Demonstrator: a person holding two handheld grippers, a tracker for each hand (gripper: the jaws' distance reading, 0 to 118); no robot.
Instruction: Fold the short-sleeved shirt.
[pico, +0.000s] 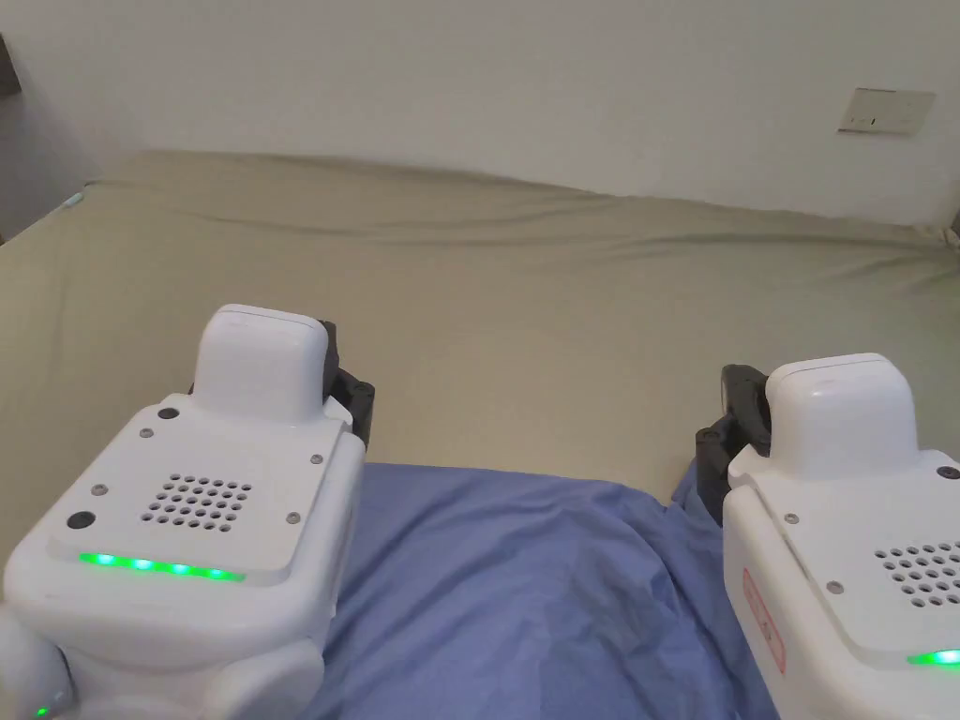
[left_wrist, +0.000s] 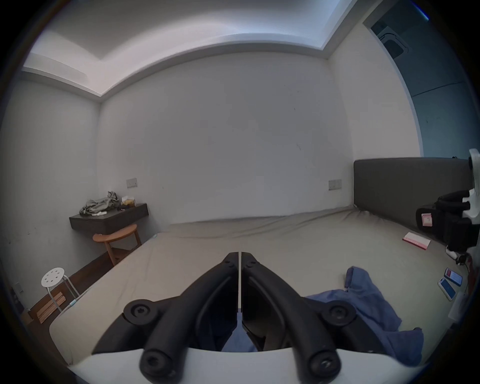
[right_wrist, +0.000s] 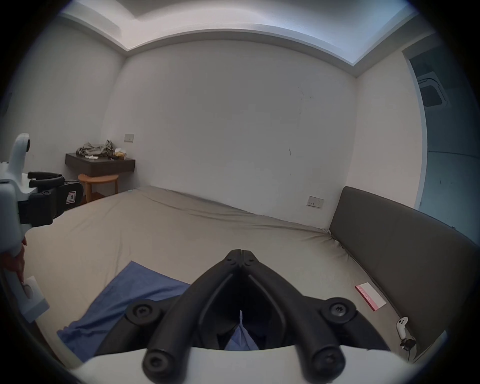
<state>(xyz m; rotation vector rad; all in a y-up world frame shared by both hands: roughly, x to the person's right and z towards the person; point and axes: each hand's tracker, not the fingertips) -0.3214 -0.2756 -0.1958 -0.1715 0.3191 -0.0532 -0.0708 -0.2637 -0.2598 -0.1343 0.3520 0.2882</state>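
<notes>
On the bed (pico: 525, 309), the blue short-sleeved shirt (pico: 506, 600) lies rumpled at the near edge. The left hand-held gripper (left_wrist: 239, 256) and the right hand-held gripper (right_wrist: 241, 253) hover above it, jaws closed with no cloth visibly between their tips. Spreading comes first, it seems: each should pinch one hem corner, draw apart evenly and lay the fabric flat, smoothing wrinkles before any fold.
</notes>
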